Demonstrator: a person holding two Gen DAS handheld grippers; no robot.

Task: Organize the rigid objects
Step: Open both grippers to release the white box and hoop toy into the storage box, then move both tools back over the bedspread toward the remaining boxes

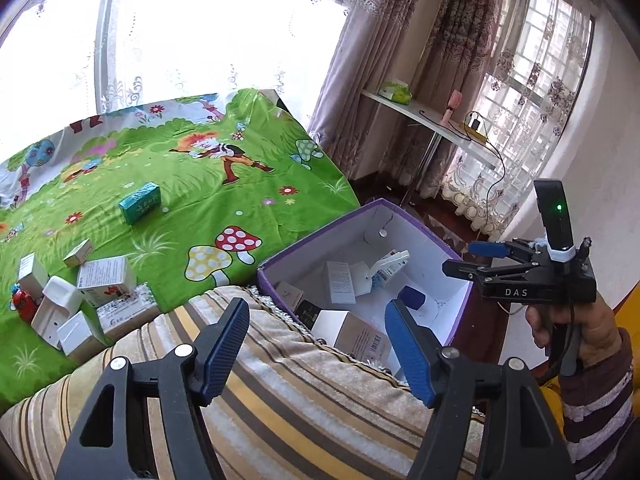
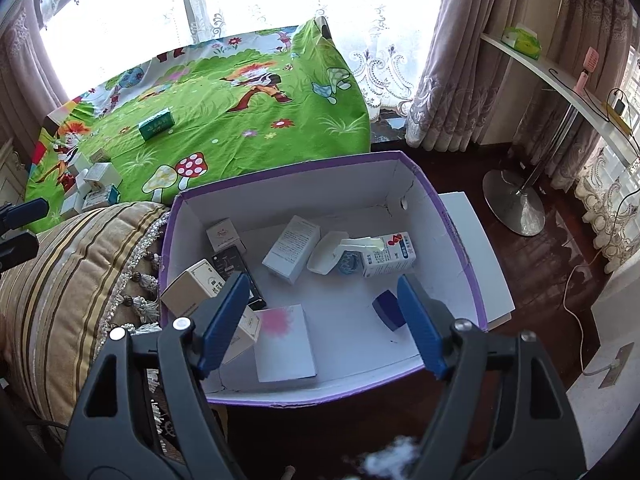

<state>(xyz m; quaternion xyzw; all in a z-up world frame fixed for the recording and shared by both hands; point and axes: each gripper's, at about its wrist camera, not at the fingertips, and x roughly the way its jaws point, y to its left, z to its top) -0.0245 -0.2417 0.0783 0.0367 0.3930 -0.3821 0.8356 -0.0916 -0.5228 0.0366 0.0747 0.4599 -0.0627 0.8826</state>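
A purple cardboard box [image 2: 460, 236] with a white inside holds several small cartons, a white one with a pink blot [image 2: 284, 342] nearest. It also shows in the left wrist view [image 1: 280, 260]. My right gripper [image 2: 320, 324] is open and empty above the box's near part; in the left wrist view it [image 1: 464, 260] hangs over the box's right rim. My left gripper [image 1: 316, 348] is open and empty above a striped cushion [image 1: 280, 400]. A teal box [image 1: 140, 202] lies alone on the green cartoon sheet [image 1: 200, 208]. A pile of white cartons [image 1: 80, 300] lies at the sheet's left.
The striped cushion [image 2: 72, 272] lies between the sheet and the purple box. A white shelf on a metal stand [image 2: 540, 68] stands at the right, with a round base [image 2: 514, 204] on the dark floor. Curtains and windows are behind. A cable [image 2: 576, 312] runs across the floor.
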